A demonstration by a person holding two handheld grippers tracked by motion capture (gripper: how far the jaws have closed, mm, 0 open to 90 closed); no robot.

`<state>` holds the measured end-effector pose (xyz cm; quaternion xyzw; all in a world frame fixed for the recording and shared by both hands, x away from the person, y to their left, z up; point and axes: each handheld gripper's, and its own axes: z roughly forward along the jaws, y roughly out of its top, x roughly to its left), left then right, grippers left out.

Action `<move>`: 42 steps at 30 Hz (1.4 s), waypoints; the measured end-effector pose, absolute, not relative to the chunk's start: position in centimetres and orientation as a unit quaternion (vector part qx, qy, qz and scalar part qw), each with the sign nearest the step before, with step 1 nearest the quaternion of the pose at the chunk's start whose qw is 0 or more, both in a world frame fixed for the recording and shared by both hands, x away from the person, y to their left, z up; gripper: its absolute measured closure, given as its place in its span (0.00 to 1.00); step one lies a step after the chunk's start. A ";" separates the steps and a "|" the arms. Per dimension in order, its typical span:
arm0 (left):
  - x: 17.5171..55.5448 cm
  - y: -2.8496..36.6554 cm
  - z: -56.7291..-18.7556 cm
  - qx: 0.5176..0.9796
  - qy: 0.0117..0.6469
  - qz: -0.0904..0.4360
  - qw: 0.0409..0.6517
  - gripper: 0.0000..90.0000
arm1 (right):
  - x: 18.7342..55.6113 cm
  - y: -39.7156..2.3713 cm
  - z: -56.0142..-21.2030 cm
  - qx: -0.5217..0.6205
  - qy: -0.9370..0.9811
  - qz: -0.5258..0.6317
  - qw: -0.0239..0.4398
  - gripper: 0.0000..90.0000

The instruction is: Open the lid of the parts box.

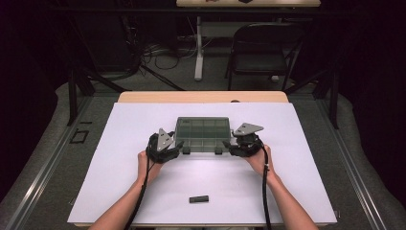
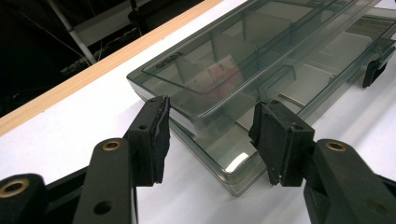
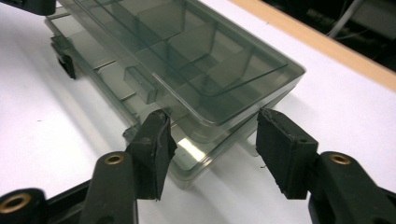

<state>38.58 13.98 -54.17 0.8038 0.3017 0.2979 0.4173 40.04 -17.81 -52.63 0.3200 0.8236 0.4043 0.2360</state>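
A smoked-plastic compartment box [image 1: 202,134] is found at the centre of the high view, lying flat on a white sheet [image 1: 119,158] with its lid slightly raised along the near edge. It is judged light, rigid and brittle, with slick glossy walls; the thin lid is likely to flex and the latches [image 1: 218,150] to snap if forced. The near corners, where base and lid meet, are judged the best places to take hold.

The left gripper [image 2: 210,137] is seen at the box's left near corner, jaws at middle width, the corner between the pads but not pressed. The right gripper [image 3: 212,144] is seen likewise at the right near corner, jaws half open, with no contact evident.

The sheet is smooth and matt, laid over a wooden table [image 1: 201,97]. A small black block [image 1: 198,199] lies low in the frame, well apart from the box. A folding chair [image 1: 263,52] and cables [image 1: 163,55] are noted in the dark room at the top.
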 end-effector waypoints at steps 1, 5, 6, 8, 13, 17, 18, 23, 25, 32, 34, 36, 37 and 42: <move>38.6 14.0 -54.2 0.803 0.302 0.297 0.419 0.52 | 40.0 -17.8 -52.6 0.319 0.823 0.404 0.241 0.51; 38.7 14.1 -54.2 0.795 0.306 0.295 0.432 0.52 | 39.7 -17.7 -52.6 0.302 0.822 0.404 0.265 0.54; 38.7 14.2 -54.2 0.795 0.306 0.294 0.434 0.52 | 39.6 -17.6 -52.6 0.300 0.821 0.404 0.269 0.54; 38.7 14.1 -54.2 0.794 0.306 0.297 0.433 0.53 | 39.6 -17.5 -52.5 0.297 0.821 0.405 0.273 0.55; 38.8 14.0 -54.1 0.795 0.301 0.311 0.426 0.55 | 39.5 -17.4 -52.4 0.296 0.817 0.408 0.281 0.57; 38.8 14.0 -54.1 0.794 0.300 0.315 0.425 0.56 | 39.5 -17.4 -52.4 0.296 0.815 0.409 0.284 0.57; 38.8 14.0 -54.1 0.793 0.300 0.316 0.425 0.56 | 39.4 -17.4 -52.4 0.296 0.815 0.409 0.285 0.58; 38.8 14.0 -54.0 0.791 0.300 0.317 0.430 0.57 | 39.4 -17.4 -52.3 0.297 0.811 0.412 0.289 0.59; 38.8 14.0 -53.9 0.790 0.300 0.316 0.431 0.57 | 39.4 -17.4 -52.3 0.298 0.810 0.412 0.291 0.59; 38.8 14.1 -53.7 0.788 0.301 0.316 0.434 0.59 | 39.4 -17.4 -52.2 0.302 0.806 0.414 0.297 0.63; 38.8 14.2 -53.6 0.788 0.302 0.314 0.435 0.60 | 39.4 -17.4 -52.1 0.303 0.805 0.413 0.298 0.63; 38.9 14.3 -53.4 0.789 0.301 0.315 0.434 0.60 | 39.4 -17.4 -52.1 0.305 0.805 0.412 0.298 0.64; 39.0 14.3 -53.3 0.786 0.303 0.315 0.437 0.61 | 39.4 -17.4 -52.0 0.305 0.805 0.411 0.301 0.65; 39.2 14.3 -52.9 0.786 0.304 0.312 0.438 0.62 | 39.5 -17.3 -51.8 0.308 0.802 0.411 0.303 0.66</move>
